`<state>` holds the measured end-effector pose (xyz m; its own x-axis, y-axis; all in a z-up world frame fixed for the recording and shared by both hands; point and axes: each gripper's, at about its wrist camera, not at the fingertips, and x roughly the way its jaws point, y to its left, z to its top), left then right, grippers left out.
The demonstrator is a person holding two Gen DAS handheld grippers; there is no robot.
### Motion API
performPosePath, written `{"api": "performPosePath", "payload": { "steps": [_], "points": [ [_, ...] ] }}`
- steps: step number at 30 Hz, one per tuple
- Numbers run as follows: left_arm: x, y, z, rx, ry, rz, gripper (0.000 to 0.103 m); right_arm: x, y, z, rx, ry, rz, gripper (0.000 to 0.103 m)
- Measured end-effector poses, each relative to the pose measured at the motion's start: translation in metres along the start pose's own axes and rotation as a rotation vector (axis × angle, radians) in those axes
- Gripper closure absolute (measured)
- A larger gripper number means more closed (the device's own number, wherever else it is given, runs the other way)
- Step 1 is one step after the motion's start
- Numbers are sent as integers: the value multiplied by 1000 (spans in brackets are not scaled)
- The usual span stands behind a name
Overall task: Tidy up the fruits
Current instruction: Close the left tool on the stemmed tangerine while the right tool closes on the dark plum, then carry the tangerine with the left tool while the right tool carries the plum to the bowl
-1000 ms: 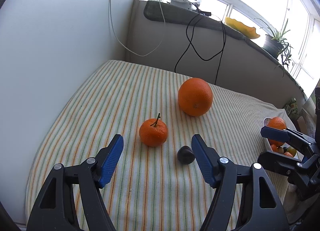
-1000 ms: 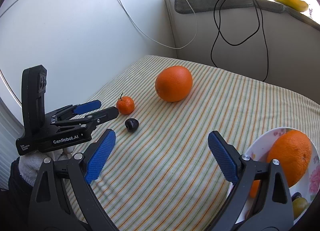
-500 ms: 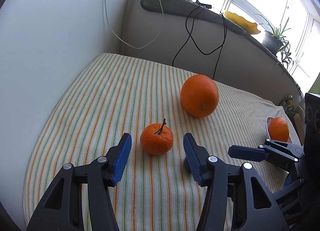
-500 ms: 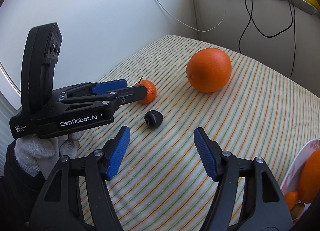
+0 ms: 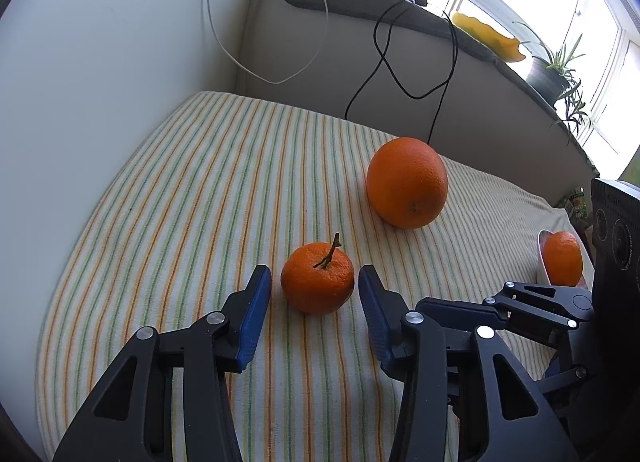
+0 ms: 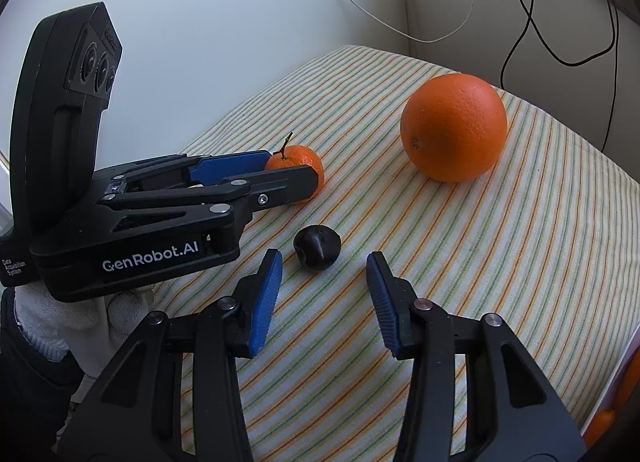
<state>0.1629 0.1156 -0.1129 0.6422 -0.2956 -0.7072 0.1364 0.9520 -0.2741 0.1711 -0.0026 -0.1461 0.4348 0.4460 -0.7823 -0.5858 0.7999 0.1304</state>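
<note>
**Both grippers closing in on small fruit**

Nearest the right gripper (image 6: pixel 324 294): a dark plum (image 6: pixel 317 247) lies on the striped cloth (image 6: pixel 500 262), just ahead of the blue pads and a little left of centre. The jaws have just been closing and now stand fairly narrow, but the plum is not yet between them and nothing is gripped. Judgement: ease forward and slightly left before closing further, or the left pad may nudge it away.

Left gripper (image 5: pixel 314 302): a small stemmed mandarin (image 5: pixel 317 283) sits between the pad tips, with a thin gap on each side. The jaws have just been closing here too; no contact is visible. Judgement: push a little deeper so the pads meet its widest part, then squeeze gently, since the skin is soft.

Further back, a large orange (image 5: pixel 407 182) rests apart. At the far right, a plate (image 5: pixel 541 258) holds another orange, likely where the fruit should go.
</note>
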Motion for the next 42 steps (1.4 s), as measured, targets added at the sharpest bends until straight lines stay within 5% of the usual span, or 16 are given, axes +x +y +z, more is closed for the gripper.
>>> {"api": "performPosePath", "payload": {
  "steps": [18, 42],
  "points": [
    [5, -3, -2, 26, 6, 11, 67, 10, 7, 8, -26, 4, -27, 77],
    [-23, -39, -6, 88, -57, -10, 67, -42, -3, -14, 41, -68, -12, 78]
  ]
}}
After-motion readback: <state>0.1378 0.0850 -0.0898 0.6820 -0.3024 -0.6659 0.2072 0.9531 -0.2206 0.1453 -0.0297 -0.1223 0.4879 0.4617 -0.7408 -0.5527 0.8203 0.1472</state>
